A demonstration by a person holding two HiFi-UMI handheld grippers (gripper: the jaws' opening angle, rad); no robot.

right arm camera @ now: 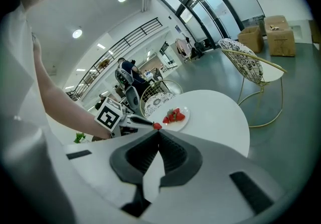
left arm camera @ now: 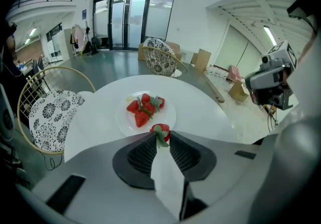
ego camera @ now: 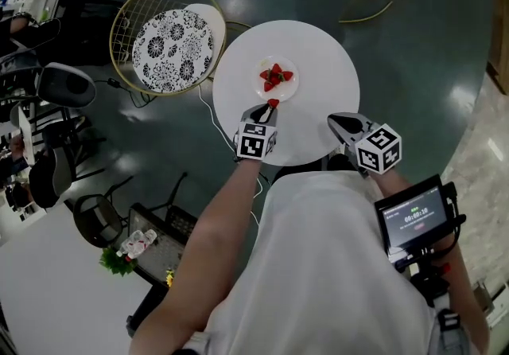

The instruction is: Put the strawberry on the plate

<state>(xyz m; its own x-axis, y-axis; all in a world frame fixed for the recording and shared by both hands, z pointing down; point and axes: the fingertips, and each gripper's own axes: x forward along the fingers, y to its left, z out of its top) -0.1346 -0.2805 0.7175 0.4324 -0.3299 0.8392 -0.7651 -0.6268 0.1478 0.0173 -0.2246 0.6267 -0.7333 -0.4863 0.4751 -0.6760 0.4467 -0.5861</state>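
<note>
Just short of the plate (ego camera: 289,91), left gripper (ego camera: 272,106) fingers pinch a strawberry (left arm camera: 160,129), likely next carried over it and released; right gripper (ego camera: 332,118) fingers closed, empty.

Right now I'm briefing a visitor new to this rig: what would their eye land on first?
First, the red strawberry pinched in the left gripper, at the near rim of the plate. Next, the cluster of strawberries already on that plate, bright against the white round table. The right gripper hangs shut and empty over the table's near edge.
</note>
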